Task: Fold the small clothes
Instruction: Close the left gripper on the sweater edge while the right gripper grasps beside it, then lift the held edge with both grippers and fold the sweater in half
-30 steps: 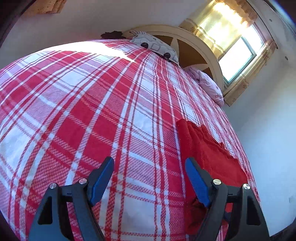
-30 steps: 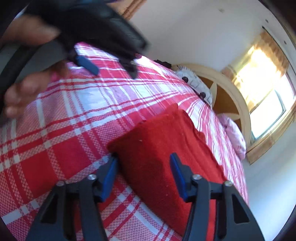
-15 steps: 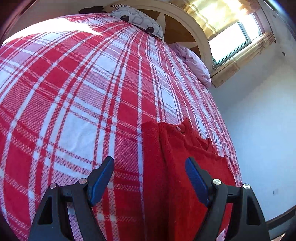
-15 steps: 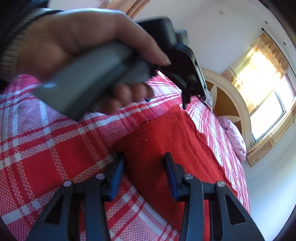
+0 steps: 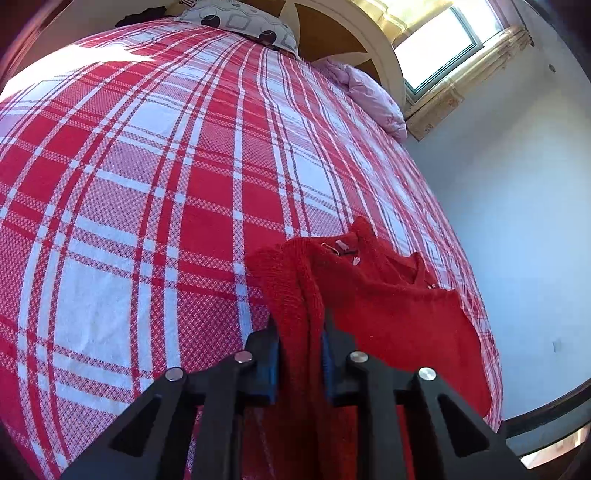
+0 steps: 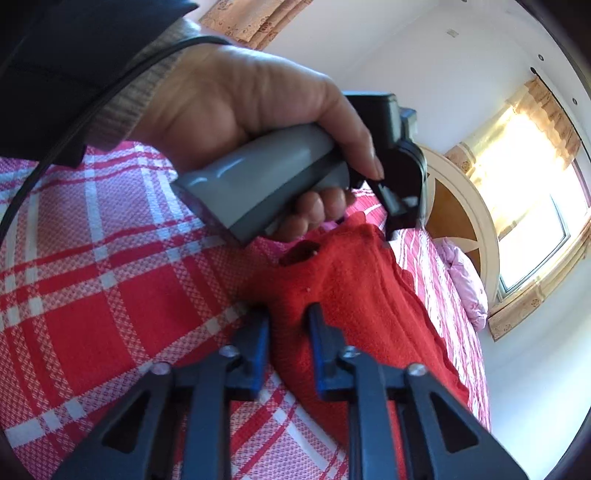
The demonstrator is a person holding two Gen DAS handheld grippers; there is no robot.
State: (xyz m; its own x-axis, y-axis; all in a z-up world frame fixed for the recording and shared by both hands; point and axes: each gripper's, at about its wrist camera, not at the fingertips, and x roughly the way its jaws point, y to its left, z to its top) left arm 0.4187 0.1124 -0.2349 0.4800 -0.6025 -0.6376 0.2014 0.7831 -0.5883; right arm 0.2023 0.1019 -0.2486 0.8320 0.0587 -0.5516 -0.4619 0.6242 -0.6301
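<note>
A small red knitted sweater (image 5: 399, 306) lies on the red and white plaid bed cover (image 5: 147, 184), near the bed's right edge. My left gripper (image 5: 299, 328) is closing, and its blue pads press a bunched fold at the sweater's left side. In the right wrist view my right gripper (image 6: 289, 314) is closing on a near corner of the sweater (image 6: 369, 295), with fabric pinched between its pads. A person's hand (image 6: 240, 110) holds the left gripper's grey handle (image 6: 266, 177) just above the sweater's far end.
A grey patterned pillow (image 5: 240, 22) and a pink pillow (image 5: 373, 99) lie against the curved headboard (image 5: 384, 62). A bright window (image 5: 439, 40) is behind it. The bed's right edge runs close to a white wall (image 5: 517, 221). Plaid cover stretches wide to the left.
My left gripper swung right over the sweater's edge and closed on it. The right gripper stayed put and closed on the corner. The hand with the left gripper came into the right wrist view.
</note>
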